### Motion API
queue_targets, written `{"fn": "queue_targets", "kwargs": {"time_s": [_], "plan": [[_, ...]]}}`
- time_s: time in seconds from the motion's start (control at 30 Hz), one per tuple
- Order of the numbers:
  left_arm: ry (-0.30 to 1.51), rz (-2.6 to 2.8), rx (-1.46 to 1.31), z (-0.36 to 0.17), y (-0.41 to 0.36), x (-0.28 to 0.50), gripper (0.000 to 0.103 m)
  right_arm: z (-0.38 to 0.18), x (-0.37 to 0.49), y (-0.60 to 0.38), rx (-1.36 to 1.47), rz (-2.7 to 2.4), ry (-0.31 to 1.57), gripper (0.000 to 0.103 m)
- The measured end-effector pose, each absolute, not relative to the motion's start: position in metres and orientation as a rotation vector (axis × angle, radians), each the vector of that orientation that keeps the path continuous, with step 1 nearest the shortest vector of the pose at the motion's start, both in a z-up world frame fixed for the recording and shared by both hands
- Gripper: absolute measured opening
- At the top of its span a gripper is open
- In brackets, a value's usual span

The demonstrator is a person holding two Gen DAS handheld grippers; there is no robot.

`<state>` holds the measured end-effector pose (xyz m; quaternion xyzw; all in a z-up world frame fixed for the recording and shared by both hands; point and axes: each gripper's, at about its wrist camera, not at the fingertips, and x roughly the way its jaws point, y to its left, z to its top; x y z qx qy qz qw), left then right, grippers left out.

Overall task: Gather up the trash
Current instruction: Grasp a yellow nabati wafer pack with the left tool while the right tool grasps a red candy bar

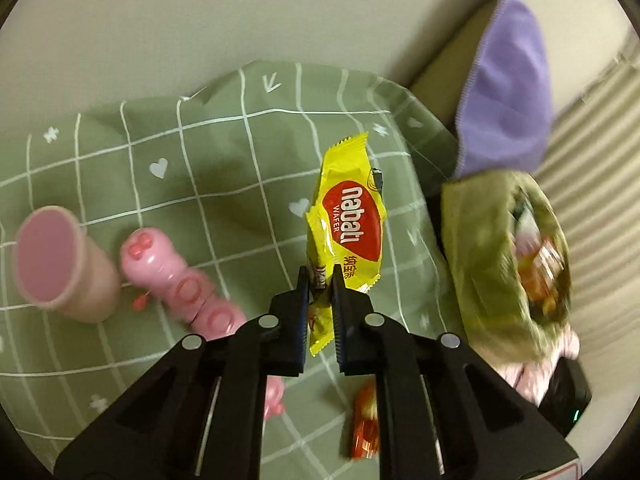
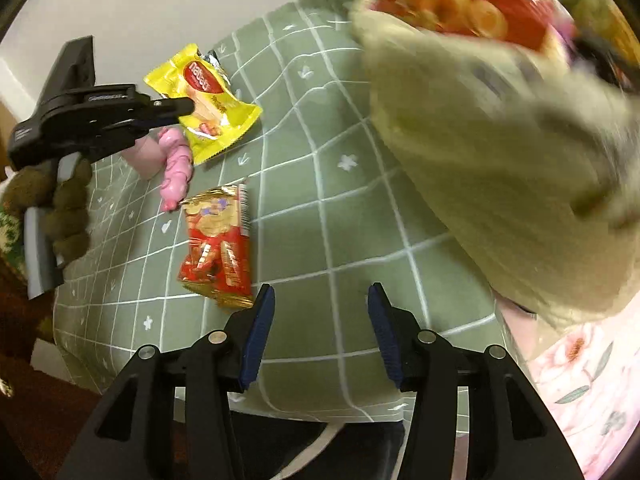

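Observation:
A yellow wafer wrapper (image 1: pixel 352 216) hangs lifted above the green checked tablecloth (image 1: pixel 200 184), and my left gripper (image 1: pixel 320 276) is shut on its lower edge. The right wrist view shows that same left gripper (image 2: pixel 188 106) pinching the yellow wrapper (image 2: pixel 208 100) from the side. A red and gold snack wrapper (image 2: pixel 218 248) lies flat on the cloth, just ahead and left of my right gripper (image 2: pixel 320 296), which stands open with nothing between its fingers. A green bag (image 1: pixel 500 264) with several wrappers inside is at the right, blurred; it fills the upper right of the right wrist view (image 2: pixel 500 160).
A pink cup (image 1: pixel 60 260) and a pink caterpillar toy (image 1: pixel 176 280) sit on the cloth at the left. A purple cloth (image 1: pixel 508 88) drapes over a cardboard box (image 1: pixel 448 64) at the back right. A gloved hand (image 2: pixel 60 208) holds the left gripper's handle.

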<state>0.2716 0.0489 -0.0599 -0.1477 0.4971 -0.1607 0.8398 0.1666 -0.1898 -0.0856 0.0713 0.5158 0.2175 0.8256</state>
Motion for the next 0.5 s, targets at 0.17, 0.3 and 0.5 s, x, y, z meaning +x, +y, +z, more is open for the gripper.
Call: {"fn": "queue_targets", "kwargs": {"time_s": [0.17, 0.3, 0.5], "plan": [[1.066, -0.411, -0.259, -0.046, 0.069, 0.248, 0.01, -0.071, 0.165, -0.15, 0.043, 0.529, 1.027, 0.046], [1.083, -0.401, -0.234, -0.047, 0.084, 0.234, 0.01, -0.081, 0.171, -0.127, 0.021, 0.571, 1.066, 0.044], [1.154, -0.398, -0.181, -0.064, 0.098, 0.228, 0.01, -0.085, 0.18, -0.118, 0.045, 0.561, 1.087, 0.017]]}}
